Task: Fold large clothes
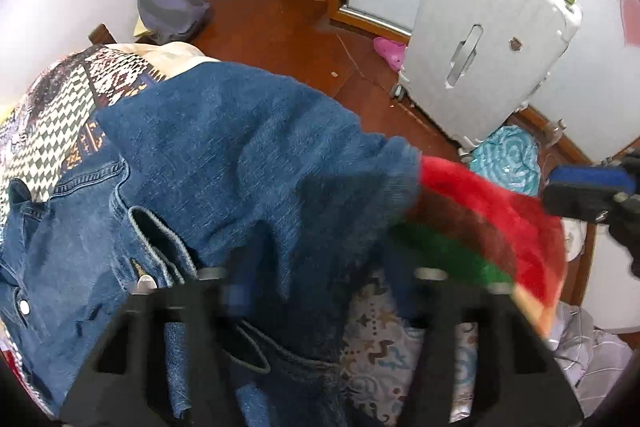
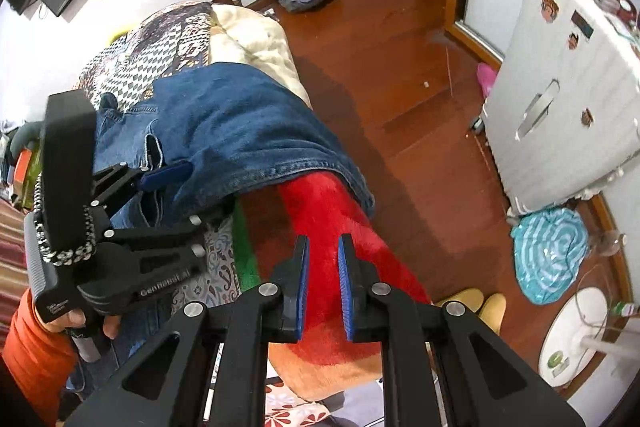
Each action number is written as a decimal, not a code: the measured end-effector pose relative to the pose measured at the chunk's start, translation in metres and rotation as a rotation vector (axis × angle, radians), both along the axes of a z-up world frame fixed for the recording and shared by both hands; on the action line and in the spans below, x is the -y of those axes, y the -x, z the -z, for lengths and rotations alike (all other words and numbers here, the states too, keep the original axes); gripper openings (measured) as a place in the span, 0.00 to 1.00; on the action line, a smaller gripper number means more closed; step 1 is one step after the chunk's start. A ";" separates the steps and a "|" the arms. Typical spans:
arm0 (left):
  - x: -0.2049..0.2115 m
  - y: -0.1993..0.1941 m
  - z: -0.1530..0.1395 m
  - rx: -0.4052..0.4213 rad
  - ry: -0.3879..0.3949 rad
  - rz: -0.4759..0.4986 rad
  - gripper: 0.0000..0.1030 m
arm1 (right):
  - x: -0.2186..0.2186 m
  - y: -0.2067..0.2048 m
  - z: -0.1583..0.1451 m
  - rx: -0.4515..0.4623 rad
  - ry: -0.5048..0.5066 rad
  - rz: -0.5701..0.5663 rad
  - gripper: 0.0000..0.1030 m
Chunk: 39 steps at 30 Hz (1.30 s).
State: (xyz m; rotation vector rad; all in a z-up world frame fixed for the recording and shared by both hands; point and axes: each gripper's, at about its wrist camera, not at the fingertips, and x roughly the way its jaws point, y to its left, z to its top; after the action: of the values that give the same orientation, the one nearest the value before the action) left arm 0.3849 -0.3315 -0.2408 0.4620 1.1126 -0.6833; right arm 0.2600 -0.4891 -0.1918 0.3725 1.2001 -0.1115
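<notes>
A blue denim garment (image 1: 240,155) lies heaped on the bed, over a red, green and orange blanket (image 2: 332,227). In the right wrist view a hand in an orange sleeve holds my left gripper (image 2: 172,195), which is shut on a fold of the denim (image 2: 240,123) near its seam. In the left wrist view the cloth drapes over my left gripper (image 1: 320,267) and hides its fingertips. My right gripper (image 2: 323,287) hangs above the red blanket, with its blue pads (image 2: 302,287) close together and nothing between them. It also shows at the right edge (image 1: 588,187).
A patterned bedcover (image 1: 60,107) and a cream quilt (image 2: 256,39) lie beyond the denim. On the wooden floor stand a white suitcase (image 1: 480,47), a purple backpack (image 1: 172,7), a teal bundle (image 2: 548,251), a pink slipper (image 1: 390,51), yellow slippers (image 2: 476,301) and a white fan base (image 2: 576,335).
</notes>
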 end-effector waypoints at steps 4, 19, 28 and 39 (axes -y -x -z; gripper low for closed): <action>-0.009 -0.008 -0.016 -0.013 0.046 -0.050 0.08 | -0.001 -0.001 0.000 0.005 -0.037 0.005 0.10; -0.116 -0.004 -0.102 0.055 0.287 -0.184 0.06 | -0.072 -0.042 0.003 0.049 -0.080 -0.158 0.10; -0.179 0.000 -0.060 -0.009 0.280 -0.287 0.06 | -0.081 -0.099 0.013 0.151 -0.115 0.010 0.10; -0.221 -0.002 -0.035 -0.093 0.303 -0.350 0.15 | -0.177 -0.120 -0.058 0.386 -0.048 -0.221 0.10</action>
State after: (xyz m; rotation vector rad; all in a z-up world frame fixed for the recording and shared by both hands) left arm 0.3870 -0.1101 -0.2056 -0.0256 1.1192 -0.5545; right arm 0.3805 -0.3118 -0.1337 0.2848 0.8551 0.1744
